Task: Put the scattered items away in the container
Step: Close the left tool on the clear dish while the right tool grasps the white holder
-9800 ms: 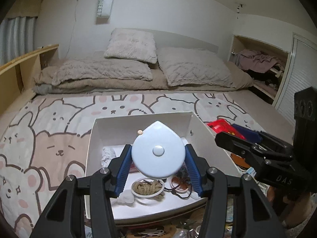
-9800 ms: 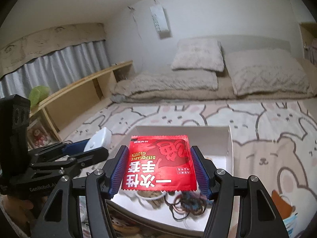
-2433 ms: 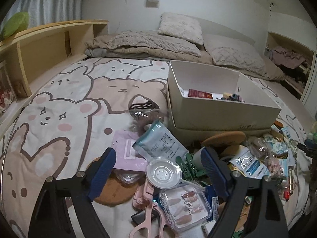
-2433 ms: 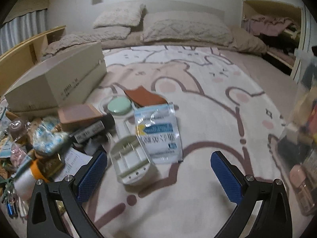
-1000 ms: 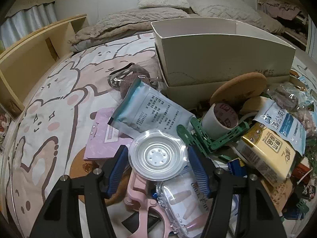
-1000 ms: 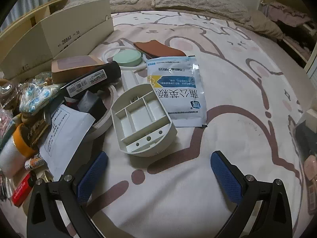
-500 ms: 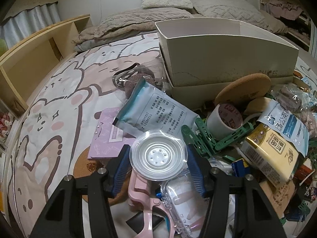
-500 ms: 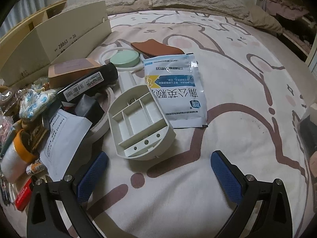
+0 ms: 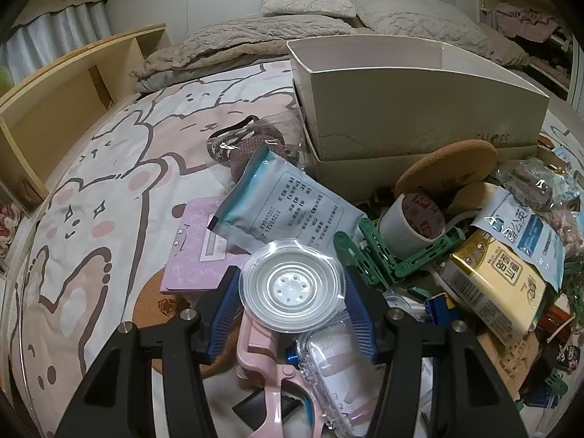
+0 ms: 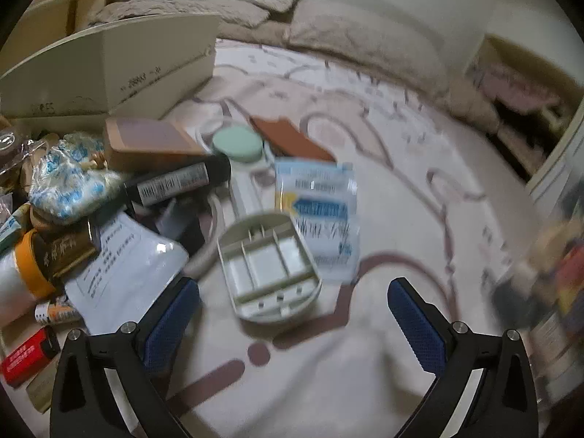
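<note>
The left gripper (image 9: pixel 292 306) has its blue fingers (image 9: pixel 226 306) closed against the two sides of a clear round plastic disc (image 9: pixel 292 290) — a flat, shallow piece with a white hub of small holes facing up at the camera. Being round, it has no long axis; its flat face tilts slightly toward the lens. It sits over the clutter on the bed (image 9: pixel 109 168), above a pink plastic tool (image 9: pixel 270 372) and a clear case of press-on nails (image 9: pixel 335 376). Just beyond it lie a grey-blue foil pouch (image 9: pixel 288 204), its long axis running from upper left to lower right, and a lilac card (image 9: pixel 200 252). Green clips (image 9: pixel 379 255), a roll of tape (image 9: pixel 412 222), a cork coaster (image 9: pixel 449 168) and a yellow packet (image 9: pixel 500 284) crowd the right side. The white box (image 9: pixel 419 87) stands open-topped behind them, its long side across the view.

The right gripper (image 10: pixel 292 325) is blurred, its fingers (image 10: pixel 171 314) wide and closing with nothing between them. Ahead of it lies a white compartment tray (image 10: pixel 270 273), open side up, long axis running away and slightly left, touching a blue-and-white sachet (image 10: pixel 321 211). A black tube (image 10: pixel 175 182) and mint round lid (image 10: pixel 237 146) lie farther left.
</note>
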{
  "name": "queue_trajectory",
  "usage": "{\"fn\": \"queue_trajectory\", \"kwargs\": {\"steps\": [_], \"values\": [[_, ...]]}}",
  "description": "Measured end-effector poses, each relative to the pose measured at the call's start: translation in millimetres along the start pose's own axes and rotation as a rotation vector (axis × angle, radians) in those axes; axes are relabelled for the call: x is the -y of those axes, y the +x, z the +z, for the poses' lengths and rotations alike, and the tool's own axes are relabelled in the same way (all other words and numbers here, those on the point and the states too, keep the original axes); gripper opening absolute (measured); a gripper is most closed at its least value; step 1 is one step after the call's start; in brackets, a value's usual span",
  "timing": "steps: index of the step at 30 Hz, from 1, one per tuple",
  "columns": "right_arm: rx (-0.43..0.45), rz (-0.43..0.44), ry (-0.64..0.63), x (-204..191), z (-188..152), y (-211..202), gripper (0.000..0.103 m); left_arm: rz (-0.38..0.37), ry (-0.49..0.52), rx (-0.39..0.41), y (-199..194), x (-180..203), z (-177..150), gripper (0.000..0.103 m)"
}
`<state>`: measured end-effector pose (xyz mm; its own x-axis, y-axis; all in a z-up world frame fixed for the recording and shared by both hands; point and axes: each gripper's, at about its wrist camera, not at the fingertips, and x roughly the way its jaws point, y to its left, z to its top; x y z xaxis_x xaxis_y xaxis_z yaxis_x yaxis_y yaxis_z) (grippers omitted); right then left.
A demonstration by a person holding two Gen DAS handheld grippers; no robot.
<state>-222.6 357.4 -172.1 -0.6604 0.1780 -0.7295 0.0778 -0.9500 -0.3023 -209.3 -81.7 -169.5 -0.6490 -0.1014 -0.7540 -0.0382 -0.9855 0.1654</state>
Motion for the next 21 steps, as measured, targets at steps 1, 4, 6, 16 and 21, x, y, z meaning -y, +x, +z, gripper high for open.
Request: {"fn": "queue_trajectory", "kwargs": {"steps": [1, 4, 6, 16, 21], "values": [[0.007, 0.002, -0.006, 0, 3, 0, 0.092, -0.002, -0.004, 0.000, 0, 0, 0, 0.056], [0.006, 0.028, -0.017, 0, 10, 5, 0.069, -0.007, -0.013, 0.000, -1, -1, 0, 0.056], [0.004, 0.056, -0.019, -1, 11, 10, 0.061, -0.009, -0.014, 0.000, -1, -1, 1, 0.056], [0.057, 0.057, -0.047, -11, 4, 9, 0.055, -0.010, -0.015, 0.001, -2, -1, 1, 0.056], [0.063, 0.093, -0.035, -8, 2, 7, 0.055, -0.010, -0.015, 0.000, -2, -1, 1, 0.056]]}}
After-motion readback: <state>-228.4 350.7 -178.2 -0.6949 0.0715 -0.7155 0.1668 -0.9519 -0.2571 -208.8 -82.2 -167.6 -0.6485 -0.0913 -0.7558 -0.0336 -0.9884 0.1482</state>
